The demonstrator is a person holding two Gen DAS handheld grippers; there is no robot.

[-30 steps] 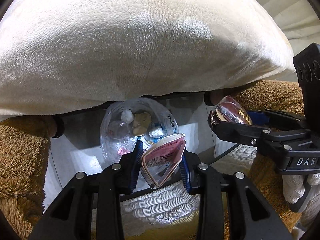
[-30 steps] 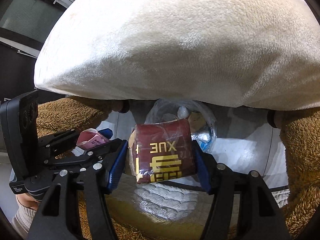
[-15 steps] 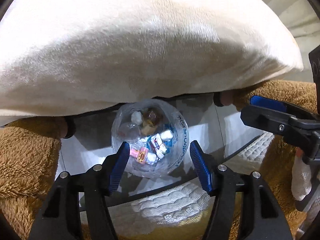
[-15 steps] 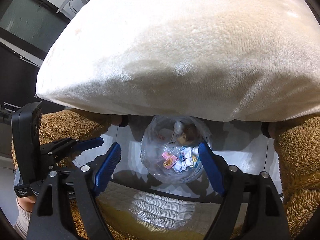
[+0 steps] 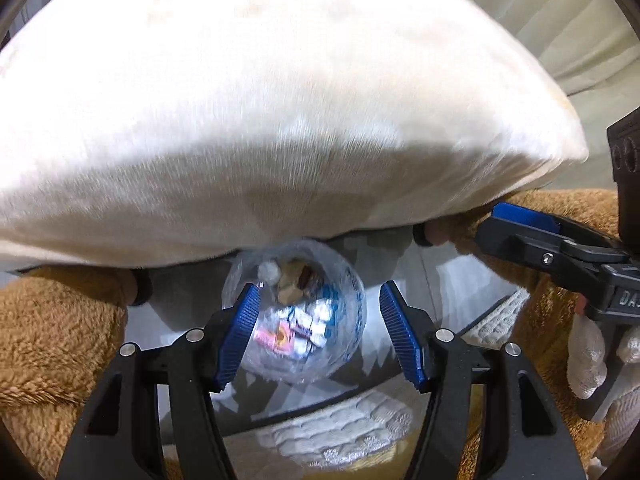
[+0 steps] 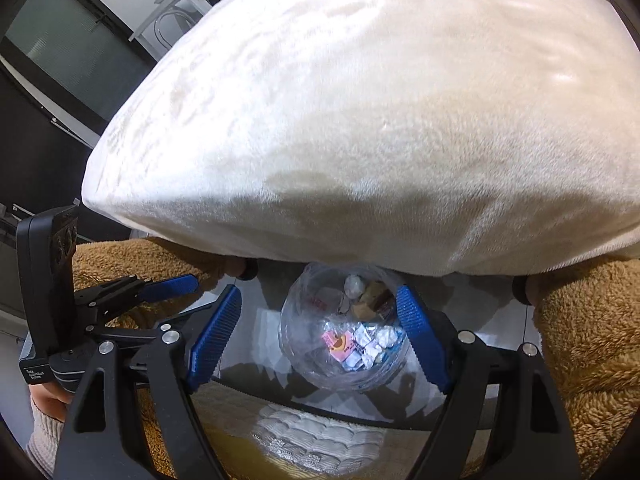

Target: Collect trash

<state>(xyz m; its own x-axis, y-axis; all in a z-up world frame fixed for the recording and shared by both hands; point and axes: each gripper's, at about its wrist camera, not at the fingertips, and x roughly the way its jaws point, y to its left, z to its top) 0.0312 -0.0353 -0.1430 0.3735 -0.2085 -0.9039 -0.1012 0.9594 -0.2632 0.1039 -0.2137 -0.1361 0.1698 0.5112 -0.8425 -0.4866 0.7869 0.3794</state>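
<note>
Both grippers hover over the clear trash bag [image 5: 296,320] (wrappers inside, pink one visible) below the cream pillow [image 5: 260,120]. Left gripper [image 5: 316,334] fingers spread, empty; right gripper [image 6: 320,336] fingers spread wider, empty.

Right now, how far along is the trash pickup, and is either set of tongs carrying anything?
Done: wrappers and crumpled scraps lie in the clear bag below. In hand: nothing; the left tongs and right tongs stand open and empty above it. Left: no loose trash shows in either view, though the white cushion hides much, so look elsewhere.
</note>
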